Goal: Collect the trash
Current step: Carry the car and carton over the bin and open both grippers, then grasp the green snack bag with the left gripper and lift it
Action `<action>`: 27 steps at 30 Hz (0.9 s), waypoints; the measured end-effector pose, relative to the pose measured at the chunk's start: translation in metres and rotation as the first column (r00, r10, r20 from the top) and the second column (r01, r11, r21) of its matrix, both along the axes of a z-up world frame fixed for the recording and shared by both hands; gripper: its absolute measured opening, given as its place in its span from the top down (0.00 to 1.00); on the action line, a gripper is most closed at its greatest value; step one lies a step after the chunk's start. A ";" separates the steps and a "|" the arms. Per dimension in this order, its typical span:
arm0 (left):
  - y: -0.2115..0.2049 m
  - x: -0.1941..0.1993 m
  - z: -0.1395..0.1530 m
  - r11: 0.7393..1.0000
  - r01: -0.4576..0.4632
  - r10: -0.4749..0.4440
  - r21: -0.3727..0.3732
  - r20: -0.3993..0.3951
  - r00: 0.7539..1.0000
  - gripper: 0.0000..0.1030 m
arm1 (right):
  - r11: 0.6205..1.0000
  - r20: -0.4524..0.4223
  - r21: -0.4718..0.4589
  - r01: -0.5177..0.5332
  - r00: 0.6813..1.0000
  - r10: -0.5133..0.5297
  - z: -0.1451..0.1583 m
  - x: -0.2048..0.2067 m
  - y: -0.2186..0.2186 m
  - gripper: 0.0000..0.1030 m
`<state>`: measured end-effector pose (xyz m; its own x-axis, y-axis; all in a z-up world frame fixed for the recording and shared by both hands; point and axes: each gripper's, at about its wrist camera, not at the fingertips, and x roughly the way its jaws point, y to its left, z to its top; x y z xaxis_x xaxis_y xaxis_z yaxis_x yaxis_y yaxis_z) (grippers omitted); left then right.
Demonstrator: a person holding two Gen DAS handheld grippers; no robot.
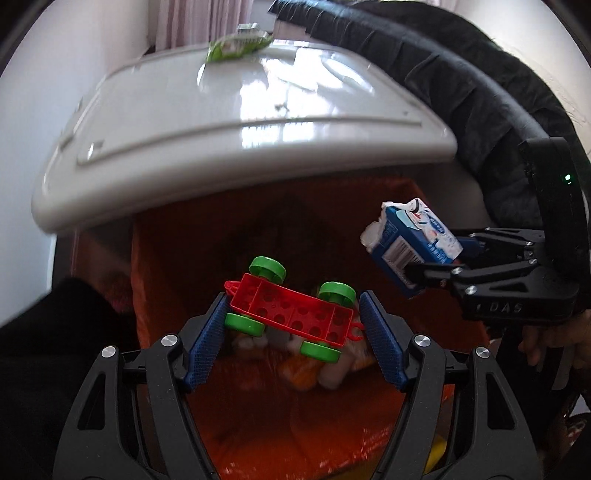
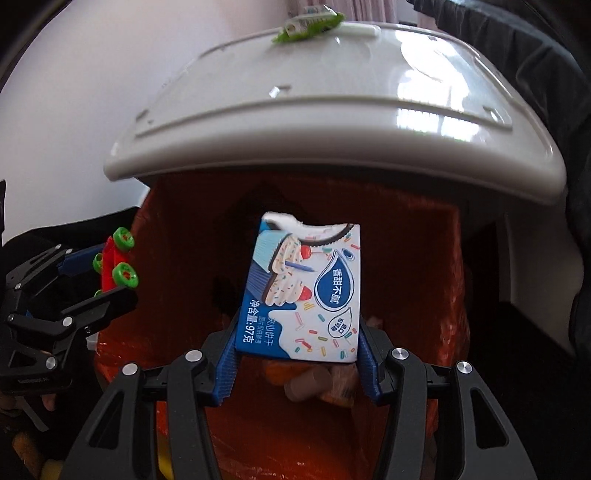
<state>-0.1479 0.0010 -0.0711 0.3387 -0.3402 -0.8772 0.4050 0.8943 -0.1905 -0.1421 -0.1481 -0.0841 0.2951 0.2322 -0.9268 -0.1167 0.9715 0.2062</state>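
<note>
Two hand-held claws hang side by side over an open trash bin, each clamped on one item. The left gripper [image 1: 291,317] pinches a red toy car base [image 1: 291,314] with four green wheels, upside down, end to end between its blue ribbed pads [image 1: 210,332]. The right gripper [image 2: 297,354] grips a torn blue and white cookie box [image 2: 303,291] by its lower edge, so the box stands up from the fingers with its ripped top pointing away. In the left wrist view the same box [image 1: 410,243] appears to the right, held tilted.

Below both claws lies the bin's orange liner bag [image 2: 417,258], with wrappers and a small brown cup [image 2: 308,384] at the bottom. Behind stands the bin's raised white lid [image 2: 332,122], and a green snack wrapper [image 2: 306,22] rests along its top edge.

Judging from this, the step in hand is the drop. To do it well, keep each item over the middle of the liner opening, away from the rim and the lid, then spread the fingers fully so the pieces fall straight. The box may catch on a ribbed pad, so open wide.
</note>
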 end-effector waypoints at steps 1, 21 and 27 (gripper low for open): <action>0.001 0.001 -0.005 1.000 -0.007 0.007 0.009 -0.026 1.000 0.31 | 1.000 -0.012 -0.004 0.005 1.000 -0.005 -0.001 0.000 -0.001 0.26; -0.008 0.083 0.070 0.998 0.056 -0.056 0.006 0.208 0.977 0.15 | 0.993 0.191 0.054 0.103 0.975 -0.112 0.063 0.039 -0.038 0.05; -0.037 0.194 0.092 0.993 0.117 -0.113 0.007 0.301 0.947 0.13 | 0.991 0.323 0.076 0.110 0.938 -0.128 0.105 0.074 -0.048 0.05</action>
